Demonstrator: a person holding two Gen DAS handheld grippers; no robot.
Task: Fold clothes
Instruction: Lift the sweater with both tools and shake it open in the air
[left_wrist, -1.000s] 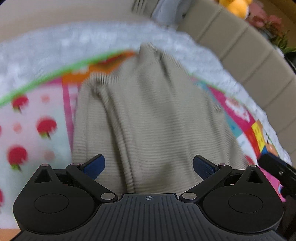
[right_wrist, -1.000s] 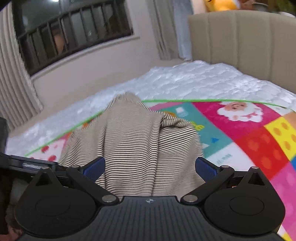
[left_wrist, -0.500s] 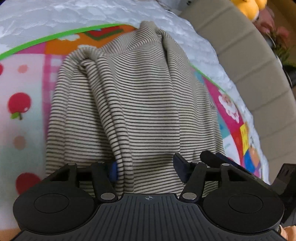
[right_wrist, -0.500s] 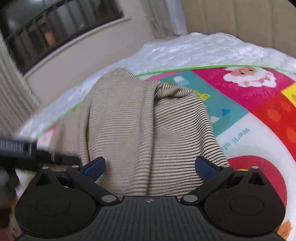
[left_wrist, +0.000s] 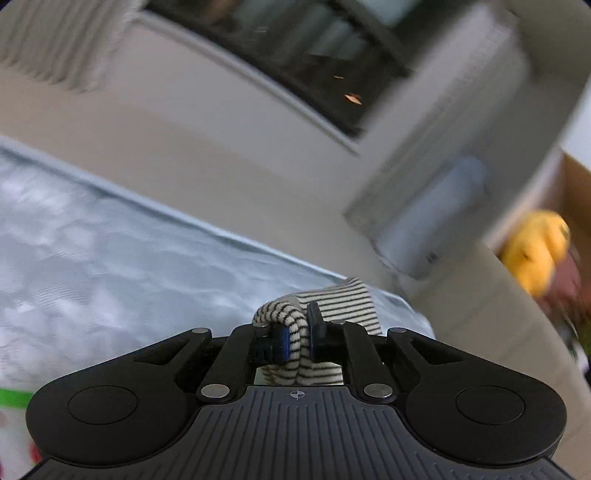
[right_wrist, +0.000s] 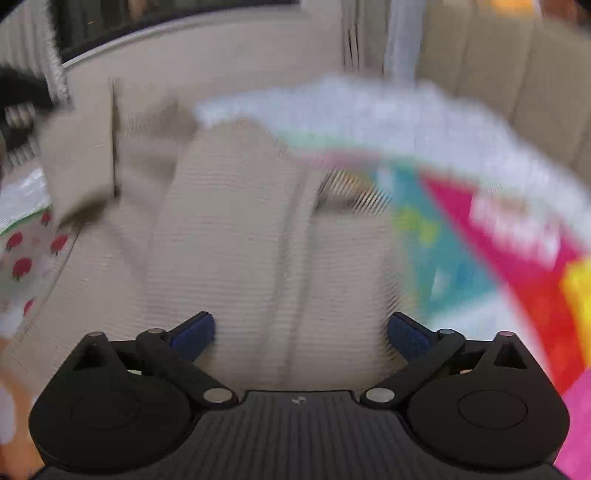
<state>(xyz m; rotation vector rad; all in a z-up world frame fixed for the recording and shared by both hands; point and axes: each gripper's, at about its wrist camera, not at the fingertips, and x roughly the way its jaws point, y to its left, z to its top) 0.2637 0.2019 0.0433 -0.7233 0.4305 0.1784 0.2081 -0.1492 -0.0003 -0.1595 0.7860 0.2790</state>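
One gripper (left_wrist: 295, 334) now clamping sweater (left_wrist: 332, 301).

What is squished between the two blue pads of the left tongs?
A bunched fold of the striped shirt sits between the pads of the left tongs, pinched tight. The left wrist view shows it.

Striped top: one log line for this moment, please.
left tongs: shut on striped top, lifted | right tongs: open, over striped top on play mat | fold: not done

right tongs (right_wrist: 301, 334) gap: free | ahead: striped garment (right_wrist: 236, 236) heaped
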